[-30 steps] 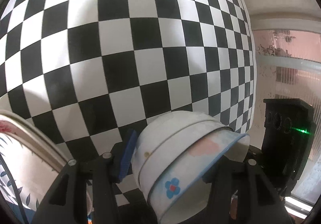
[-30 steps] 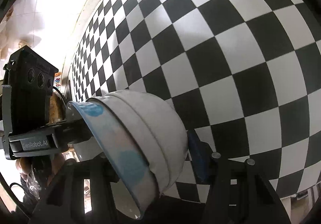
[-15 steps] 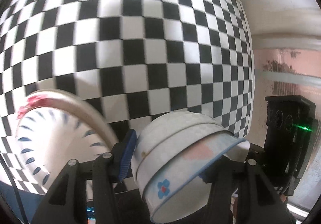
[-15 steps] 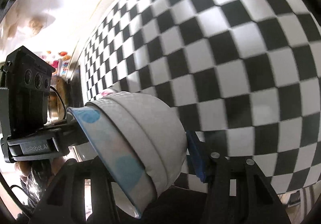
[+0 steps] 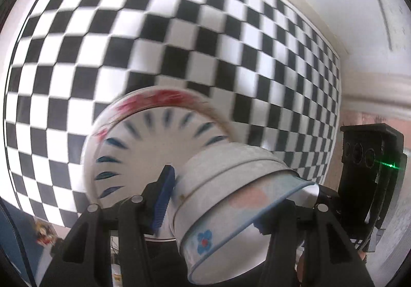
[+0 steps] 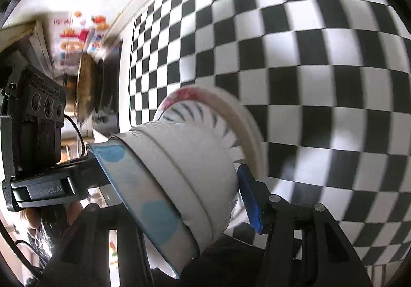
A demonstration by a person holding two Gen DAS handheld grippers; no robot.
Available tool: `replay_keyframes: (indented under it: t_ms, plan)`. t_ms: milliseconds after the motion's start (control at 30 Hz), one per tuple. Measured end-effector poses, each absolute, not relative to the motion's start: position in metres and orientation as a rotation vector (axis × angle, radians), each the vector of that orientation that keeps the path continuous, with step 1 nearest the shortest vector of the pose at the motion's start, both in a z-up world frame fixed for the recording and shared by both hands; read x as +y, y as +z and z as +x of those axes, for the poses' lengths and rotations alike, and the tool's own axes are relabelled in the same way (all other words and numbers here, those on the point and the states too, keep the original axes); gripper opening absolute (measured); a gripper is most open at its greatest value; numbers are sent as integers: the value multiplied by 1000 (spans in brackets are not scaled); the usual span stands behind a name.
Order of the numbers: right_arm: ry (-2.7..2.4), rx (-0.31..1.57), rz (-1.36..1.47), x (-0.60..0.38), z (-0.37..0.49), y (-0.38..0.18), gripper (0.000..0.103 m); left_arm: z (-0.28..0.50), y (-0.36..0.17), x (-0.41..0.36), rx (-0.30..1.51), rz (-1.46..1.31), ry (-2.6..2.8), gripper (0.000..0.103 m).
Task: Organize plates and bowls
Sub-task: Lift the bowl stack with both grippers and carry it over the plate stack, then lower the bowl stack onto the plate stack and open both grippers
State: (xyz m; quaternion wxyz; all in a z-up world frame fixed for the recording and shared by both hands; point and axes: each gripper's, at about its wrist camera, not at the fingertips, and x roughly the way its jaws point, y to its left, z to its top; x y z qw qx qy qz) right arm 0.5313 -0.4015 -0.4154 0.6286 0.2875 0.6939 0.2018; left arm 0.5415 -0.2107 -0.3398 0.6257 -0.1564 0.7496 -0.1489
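A white bowl (image 5: 231, 197) with a blue rim and flower print is held between both grippers, tilted on its side. My left gripper (image 5: 218, 199) is shut on it, one finger on its rim and one under its base. My right gripper (image 6: 179, 194) is shut on the same bowl (image 6: 174, 179) from the other side. Behind the bowl, a plate (image 5: 154, 148) with blue dashes and a red patch lies on the checkered tablecloth (image 5: 128, 42); it also shows in the right wrist view (image 6: 205, 117). The bowl hides part of the plate.
The checkered cloth (image 6: 308, 55) fills most of both views. The other gripper's black camera housing shows at the right (image 5: 370, 173) and at the left (image 6: 36, 117). Cluttered shelves and a round golden object (image 6: 84, 86) stand beyond the table's left edge.
Both grippers have lifted and pulled back with the bowl. The plate has come into view from the lower left and now sits centred behind the bowl. The views are motion-blurred.
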Motion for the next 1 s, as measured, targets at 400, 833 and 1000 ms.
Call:
replay_keyframes:
  t_ms: [400,833,1000]
  plan:
    - [479,1663,609,-358,547,-447,52,542,-374,-171,1742,-487,-267,48]
    - [469,1679,597,-355,552,-448,51,543,-375,-166,1742,-476,-266,48]
    - [444,1685,559,-357,554,-446,51,543,-374,-167,1741,-480,-275,48]
